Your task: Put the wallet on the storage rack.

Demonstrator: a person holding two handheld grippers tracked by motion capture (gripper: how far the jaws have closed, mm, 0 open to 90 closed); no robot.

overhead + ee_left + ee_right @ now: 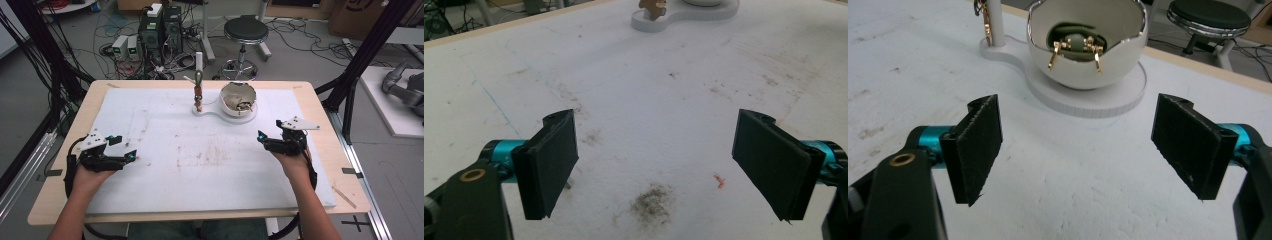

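Inside, the white bowl's (1088, 60) gold-clasped contents (1075, 45) stay indistinct.

**Clearance: open counter, one obstacle at the far centre**

The white counter (165, 150) lies bare between the left tongs (131, 156) and the right tongs (261, 138), both with jaws spread and nothing between them. The sole obstruction is the white stand (220, 111) at the far centre, carrying an upright post (198, 95) and the egg-shaped bowl (239, 97) just beside it. The gap between post and bowl is narrow. Either flank of the stand is open.
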